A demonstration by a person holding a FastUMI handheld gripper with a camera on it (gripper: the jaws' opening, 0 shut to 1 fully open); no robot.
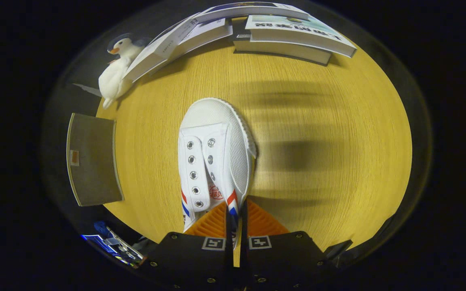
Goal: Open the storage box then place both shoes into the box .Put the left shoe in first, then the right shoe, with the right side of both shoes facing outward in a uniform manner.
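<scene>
Gripper view: gripper (236,220) nearly closed, fingers pinching side wall of white canvas shoe (212,157) near its heel end, by red-and-blue stripe; only a narrow slit between fingers w/ shoe fabric in it. Both fingers seem to press on that wall. Shoe points away from gripper, toe cap farthest out, tongue and two rows of metal eyelets facing camera, no laces seen. Red stamp visible inside near heel. Whether sole rests on table or hangs just above it: can't tell.

Wooden table (318,121) under and around shoe, yellowish grain, w/ blurred dark shadow bands to right of shoe.

Beyond shoe toe, at far edge of table: stack of books (297,36) lying flat, and to their left more books (180,40) lying tilted, overlapping each other. Plush penguin (117,68) w/ white body, dark head, orange beak, leaning against left-hand books at table corner.

Left of shoe, well apart, off table edge: flat grey-brown fabric panel (93,159) w/ small orange tag; looks like storage box part, not sure which.
</scene>
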